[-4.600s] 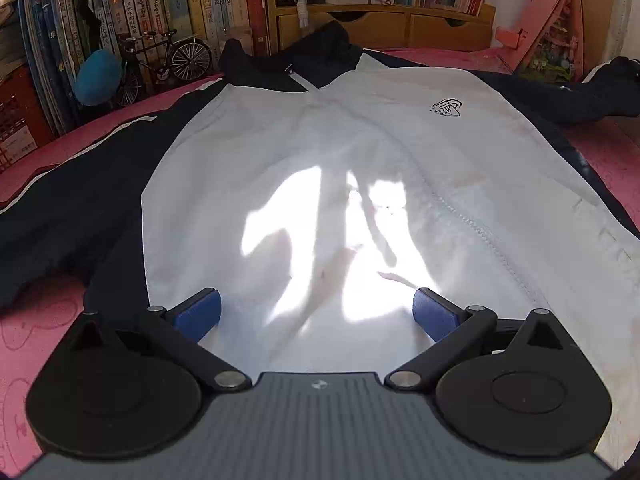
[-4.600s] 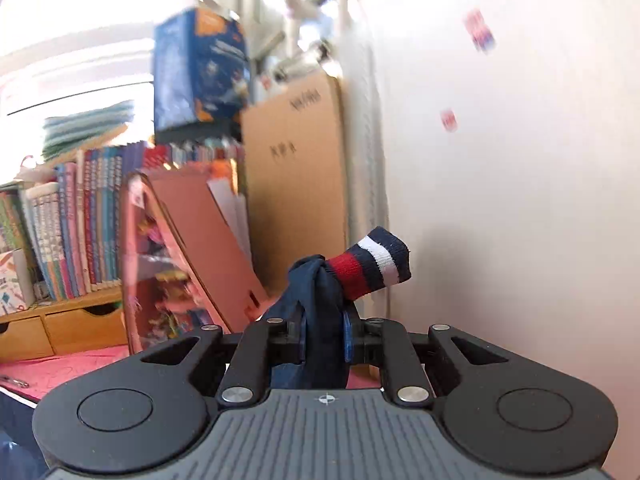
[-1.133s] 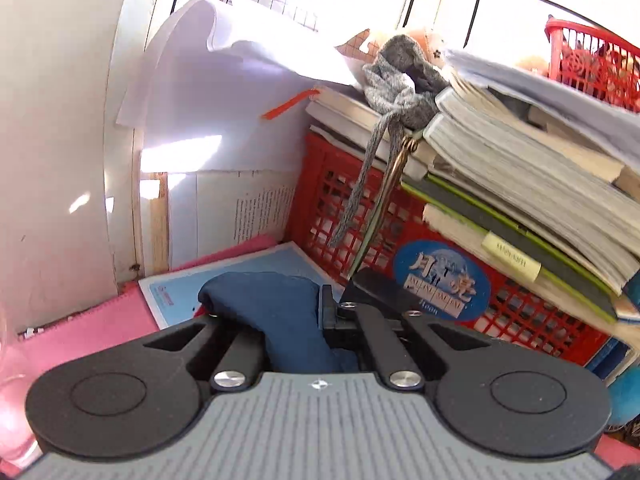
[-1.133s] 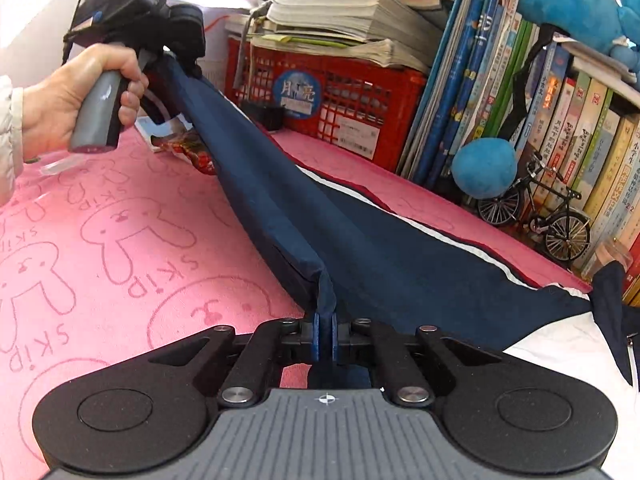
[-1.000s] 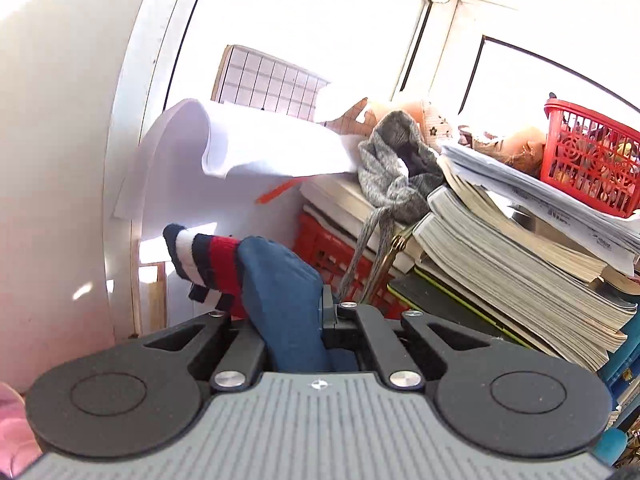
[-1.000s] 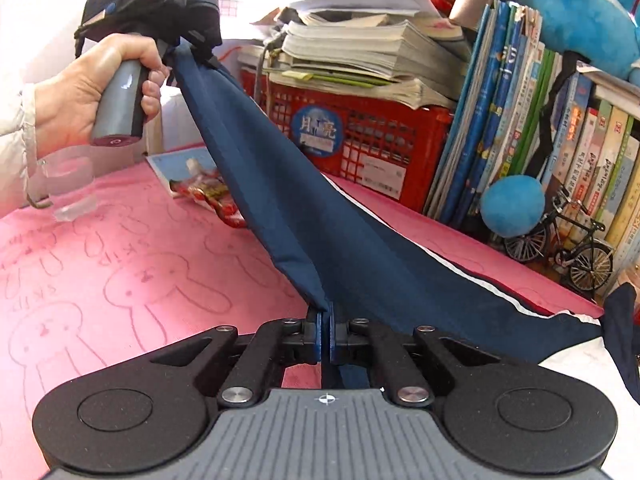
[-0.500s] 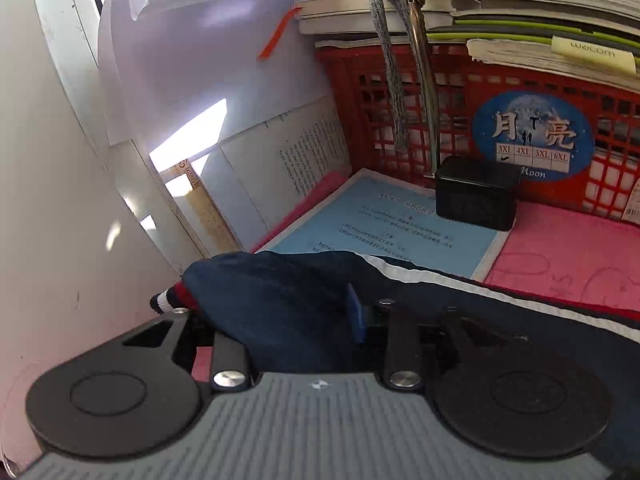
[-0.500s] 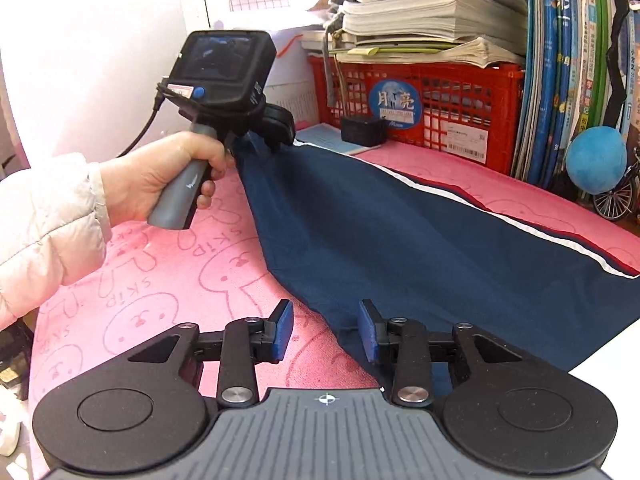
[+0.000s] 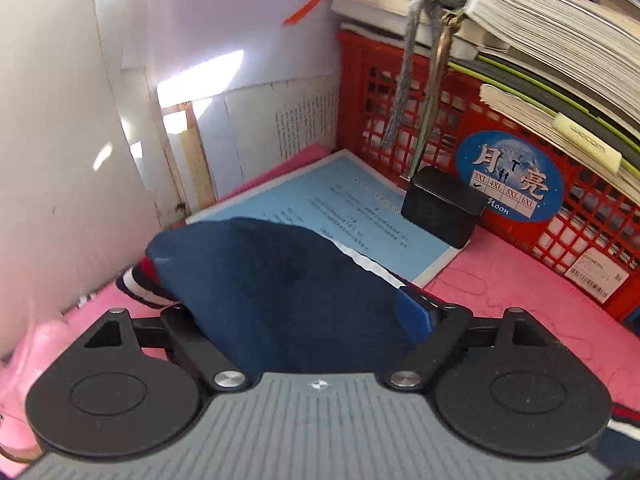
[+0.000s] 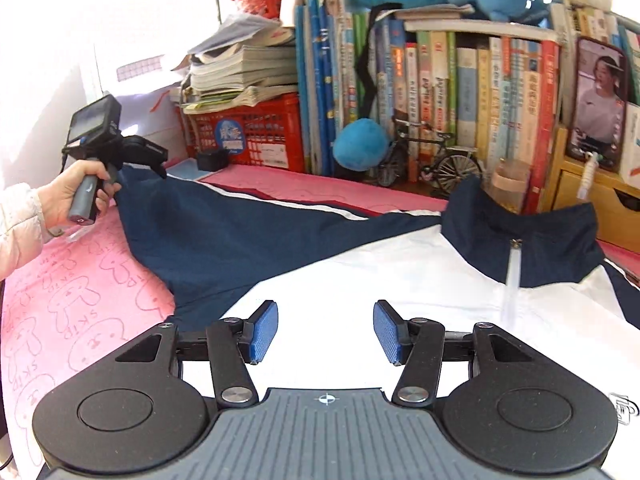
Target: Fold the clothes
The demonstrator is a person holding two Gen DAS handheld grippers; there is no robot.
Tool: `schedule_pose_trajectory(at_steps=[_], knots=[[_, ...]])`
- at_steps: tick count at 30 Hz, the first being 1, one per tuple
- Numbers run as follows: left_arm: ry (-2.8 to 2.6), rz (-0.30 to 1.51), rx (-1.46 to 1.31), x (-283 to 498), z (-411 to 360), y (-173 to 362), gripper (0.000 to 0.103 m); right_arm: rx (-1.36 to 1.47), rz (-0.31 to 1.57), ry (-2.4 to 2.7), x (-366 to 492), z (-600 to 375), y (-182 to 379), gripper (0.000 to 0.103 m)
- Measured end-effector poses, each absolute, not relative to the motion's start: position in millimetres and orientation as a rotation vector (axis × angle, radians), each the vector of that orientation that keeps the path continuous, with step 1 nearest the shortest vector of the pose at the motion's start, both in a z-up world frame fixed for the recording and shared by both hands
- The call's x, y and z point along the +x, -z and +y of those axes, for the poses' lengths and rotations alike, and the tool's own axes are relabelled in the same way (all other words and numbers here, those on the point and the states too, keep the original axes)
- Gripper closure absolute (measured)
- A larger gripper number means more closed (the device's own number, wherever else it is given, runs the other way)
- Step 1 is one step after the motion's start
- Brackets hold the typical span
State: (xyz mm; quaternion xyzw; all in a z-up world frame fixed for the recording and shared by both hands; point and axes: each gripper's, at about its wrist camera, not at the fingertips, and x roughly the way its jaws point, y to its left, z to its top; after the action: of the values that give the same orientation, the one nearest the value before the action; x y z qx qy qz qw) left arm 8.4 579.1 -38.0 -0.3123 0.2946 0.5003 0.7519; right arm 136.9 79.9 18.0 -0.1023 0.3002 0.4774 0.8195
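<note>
Left wrist view: the left gripper has its jaws spread wide with the navy sleeve of the jacket bulging between them, its blue right pad clear of the cloth, the left one hidden under it; whether the cloth is pinched at all, I cannot tell; the striped cuff lies close to the white wall; a blue booklet and a small black box sit just ahead, before a red crate stacked with books, so room is tight forward and to the left.

Right wrist view: the right gripper is spread apart and empty above the jacket's white front; only here the whole jacket shows, collar toward the bookshelf, sleeve stretched left across the pink mat to the left hand; a toy bicycle and blue plush ball line the far edge; the mat's near-left part lies bare.
</note>
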Motion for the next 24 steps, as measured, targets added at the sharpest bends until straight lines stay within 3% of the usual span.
schedule_pose_trajectory(at_steps=[1, 2, 3, 4, 5, 6, 8, 10, 13, 15, 18, 19, 20, 22, 24], knots=[[-1.087, 0.603, -0.753, 2, 583, 43, 0.018, -0.203, 0.653, -0.993, 142, 69, -15, 0.049], [-1.082, 0.56, -0.82, -5, 586, 48, 0.028, -0.189, 0.666, -0.969, 147, 58, -13, 0.049], [-1.094, 0.493, -0.808, -10, 581, 48, 0.043, -0.187, 0.671, -0.954, 149, 53, -12, 0.049], [-1.083, 0.474, -0.654, -6, 565, 44, 0.078, -0.19, 0.676, -0.936, 152, 49, -10, 0.049], [-1.064, 0.459, -0.486, -1, 548, 40, 0.091, -0.193, 0.68, -0.919, 155, 45, -7, 0.049], [-1.042, 0.442, -0.318, 5, 531, 36, 0.092, -0.194, 0.686, -0.912, 156, 44, -6, 0.049], [-0.927, 0.463, 0.26, 23, 458, 58, 0.089, -0.196, 0.692, -0.91, 158, 46, -4, 0.049], [-0.779, 0.534, 0.498, 22, 409, 84, 0.087, -0.2, 0.695, -0.914, 158, 52, -3, 0.049], [-0.541, 0.634, 0.816, 18, 337, 124, 0.076, -0.205, 0.703, -0.926, 156, 61, 1, 0.049], [-0.528, 0.679, 0.713, 16, 332, 125, 0.062, -0.206, 0.71, -0.938, 153, 67, 3, 0.049], [-0.521, 0.743, 0.531, 13, 327, 123, 0.058, -0.208, 0.716, -0.95, 150, 72, 5, 0.048], [-0.517, 0.763, 0.47, 11, 325, 122, 0.051, -0.209, 0.716, -0.95, 149, 72, 5, 0.048], [-0.501, 0.768, 0.363, 7, 333, 114, 0.032, -0.209, 0.715, -0.95, 149, 72, 5, 0.048], [-0.45, 0.748, 0.13, -3, 355, 101, 0.014, -0.194, 0.724, -0.942, 151, 70, 6, 0.048], [-0.448, 0.683, -0.13, -14, 381, 91, 0.014, -0.174, 0.734, -0.938, 153, 68, 7, 0.048]])
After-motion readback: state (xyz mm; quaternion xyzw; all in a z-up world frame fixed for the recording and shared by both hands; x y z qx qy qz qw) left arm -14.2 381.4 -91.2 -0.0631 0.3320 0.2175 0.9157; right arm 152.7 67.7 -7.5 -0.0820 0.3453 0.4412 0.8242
